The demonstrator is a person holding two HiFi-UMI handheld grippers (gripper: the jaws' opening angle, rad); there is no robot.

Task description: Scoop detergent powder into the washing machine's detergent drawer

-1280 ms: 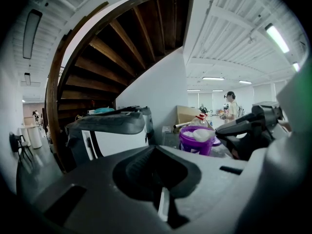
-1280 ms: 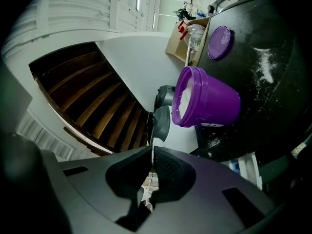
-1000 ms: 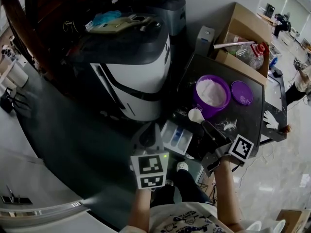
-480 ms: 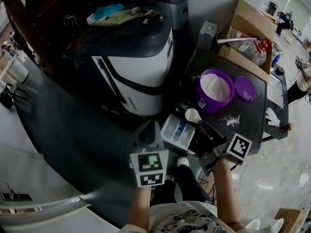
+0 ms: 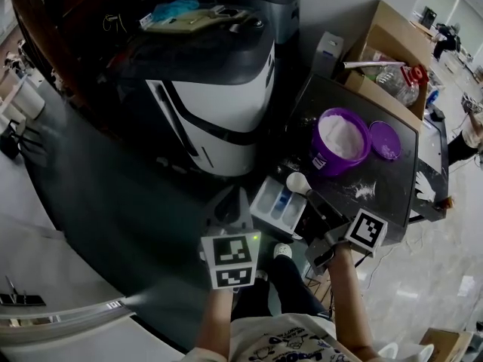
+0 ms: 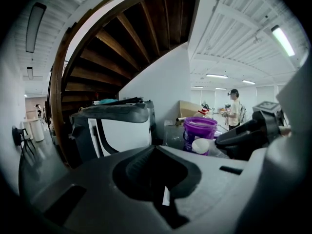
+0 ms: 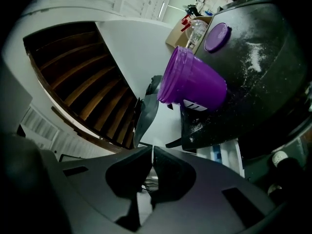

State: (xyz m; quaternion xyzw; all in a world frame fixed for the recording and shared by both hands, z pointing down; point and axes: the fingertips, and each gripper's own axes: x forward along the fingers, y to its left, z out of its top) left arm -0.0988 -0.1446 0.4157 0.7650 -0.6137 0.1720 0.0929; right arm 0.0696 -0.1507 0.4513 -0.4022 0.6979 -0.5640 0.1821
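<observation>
Right gripper [image 7: 150, 153] has its fingers pinching the handle of the scoop [image 5: 297, 182]. The scoop is full of white powder and sits just off the worktop's [image 5: 377, 191] front-left corner, over the open detergent drawer [image 5: 272, 206]. Purple tub [image 5: 326, 161] and its lid [image 5: 386, 139] sit mid-worktop. Left gripper [image 6: 156, 152] hangs in front of the washing machine [image 5: 226, 119], fingers pressed together on nothing.

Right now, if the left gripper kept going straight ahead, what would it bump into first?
Probably the washing machine's white front; the left gripper points at it with nothing between.
</observation>
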